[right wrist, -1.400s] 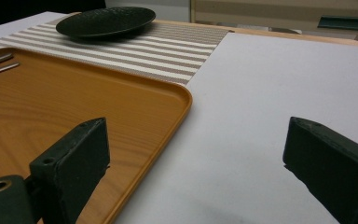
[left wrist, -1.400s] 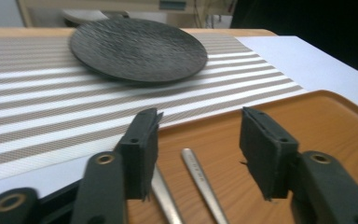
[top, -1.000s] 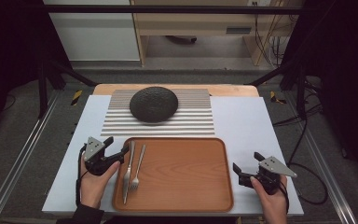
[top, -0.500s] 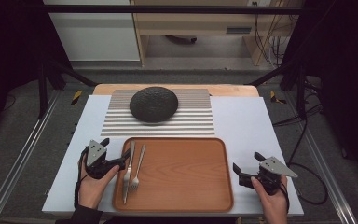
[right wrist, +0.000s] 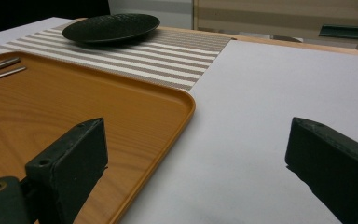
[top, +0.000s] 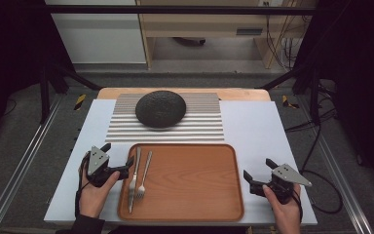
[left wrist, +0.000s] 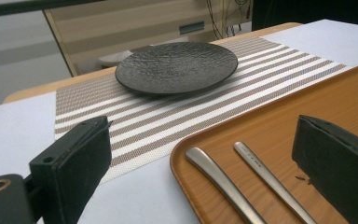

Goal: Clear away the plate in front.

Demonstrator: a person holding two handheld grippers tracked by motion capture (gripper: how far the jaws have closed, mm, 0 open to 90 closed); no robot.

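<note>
A knife point(top: 134, 178) and a fork point(top: 144, 174) lie side by side at the left end of a wooden tray point(top: 190, 195). My left gripper point(top: 126, 169) sits at the tray's left rim with its jaws pointing at the cutlery. Those jaws have just been opening and are open. In the left gripper view the left gripper point(left wrist: 205, 140) frames the knife handle point(left wrist: 219, 182) and fork handle point(left wrist: 270, 177), with neither pad touching them. My right gripper point(top: 249, 182) rests open on the white table surface just right of the tray. Nothing lies between the jaws of the right gripper point(right wrist: 199, 140).
A black textured plate point(top: 160, 108) stands on a striped placemat point(top: 195, 129) beyond the tray. The white table surface point(top: 258, 126) is bare to the right of the mat. Dark frame rails run along both sides of the table.
The left gripper's jaws stand wider apart than a second ago and its body has turned slightly. Cutlery, tray and right gripper have not moved.
</note>
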